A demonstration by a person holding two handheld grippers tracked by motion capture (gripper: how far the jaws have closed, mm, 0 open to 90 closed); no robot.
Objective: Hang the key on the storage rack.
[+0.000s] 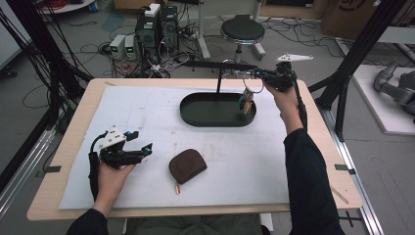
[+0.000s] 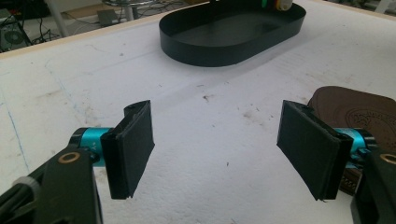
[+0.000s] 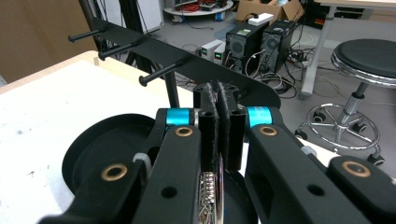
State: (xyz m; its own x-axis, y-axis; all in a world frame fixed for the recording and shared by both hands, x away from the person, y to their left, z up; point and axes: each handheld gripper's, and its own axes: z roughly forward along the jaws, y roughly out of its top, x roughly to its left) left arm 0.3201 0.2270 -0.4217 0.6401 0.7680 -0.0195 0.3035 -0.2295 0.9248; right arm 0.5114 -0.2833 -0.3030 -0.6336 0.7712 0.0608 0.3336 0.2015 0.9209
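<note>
My right gripper [image 1: 258, 73] is at the far right of the table, shut on a metal key ring [image 1: 248, 90]. A small colourful charm [image 1: 246, 105] dangles from the ring over the right end of the black oval tray [image 1: 195, 120]. In the right gripper view the jaws [image 3: 219, 93] are pressed together on the ring [image 3: 211, 186], just before a black rack with pegs [image 3: 187, 60]. Near the front left, my left gripper [image 1: 142, 141] stands open and empty above the white mat, jaws wide apart [image 2: 219, 149]. A brown pouch [image 1: 187, 165] lies just to its right.
The rack's post [image 1: 218, 81] rises from the tray's far edge and carries a bar [image 1: 215, 64]. The tray wall [image 2: 219, 51] and pouch [image 2: 359, 112] lie ahead of the left gripper. Behind the table stand a stool [image 1: 242, 30] and computers [image 1: 156, 29].
</note>
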